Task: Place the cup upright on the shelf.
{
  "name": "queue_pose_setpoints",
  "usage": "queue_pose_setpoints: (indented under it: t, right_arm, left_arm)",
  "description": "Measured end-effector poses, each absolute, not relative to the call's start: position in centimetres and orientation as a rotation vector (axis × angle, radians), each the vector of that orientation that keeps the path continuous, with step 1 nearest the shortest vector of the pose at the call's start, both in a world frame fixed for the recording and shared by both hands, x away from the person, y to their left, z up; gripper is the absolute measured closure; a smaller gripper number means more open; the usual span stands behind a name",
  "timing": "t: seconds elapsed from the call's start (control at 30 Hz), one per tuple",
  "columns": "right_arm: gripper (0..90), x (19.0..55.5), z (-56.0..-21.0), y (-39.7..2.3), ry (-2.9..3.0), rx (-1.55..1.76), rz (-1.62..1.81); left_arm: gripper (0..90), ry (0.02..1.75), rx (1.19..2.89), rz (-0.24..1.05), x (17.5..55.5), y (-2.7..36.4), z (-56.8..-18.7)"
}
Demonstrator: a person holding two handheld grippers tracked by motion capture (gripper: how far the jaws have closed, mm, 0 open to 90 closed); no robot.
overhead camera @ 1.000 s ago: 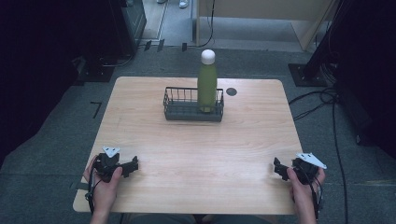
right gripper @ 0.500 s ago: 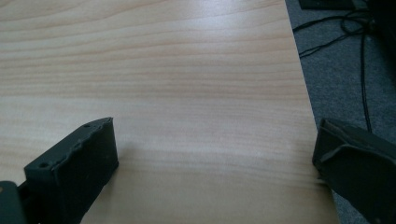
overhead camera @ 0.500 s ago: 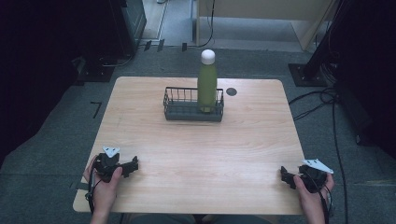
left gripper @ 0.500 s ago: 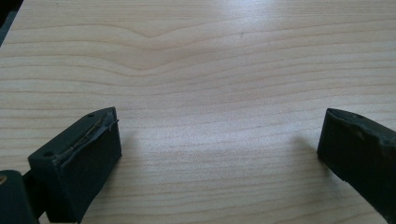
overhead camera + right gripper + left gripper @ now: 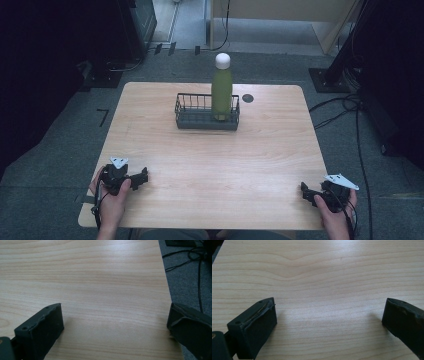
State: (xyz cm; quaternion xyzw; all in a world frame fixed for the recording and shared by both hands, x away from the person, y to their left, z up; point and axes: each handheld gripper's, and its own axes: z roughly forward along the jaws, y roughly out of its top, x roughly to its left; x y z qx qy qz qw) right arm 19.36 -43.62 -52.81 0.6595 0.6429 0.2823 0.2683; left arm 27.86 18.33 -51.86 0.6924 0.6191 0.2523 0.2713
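Resting at near corners of pale wooden counter (image 5: 210,165): left tongs (image 5: 141,178) and right tongs (image 5: 306,192), both with jaws wide apart, nothing between them, bare wood ahead in each gripper view. Standing upright at far centre: tall green bottle with white cap (image 5: 221,87), long axis vertical, inside right end of dark wire basket (image 5: 195,115). Well apart from both tongs, forward and inward of each. Roughly equal reach, judged; right tongs perhaps marginally better placed given bottle's right-end position. Side-on approach to bottle body above basket rim likely required.
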Motion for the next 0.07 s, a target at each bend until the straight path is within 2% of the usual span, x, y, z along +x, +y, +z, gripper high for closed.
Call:
queue_pose_setpoints:
  t: [0.07]
  right_arm:
    - [0.2, 19.36, -52.81, -43.62, 1.734, 1.78, 0.762]
  left_arm:
    - [0.1, 1.669, 1.863, 0.679, 27.91, 18.3, -51.87]
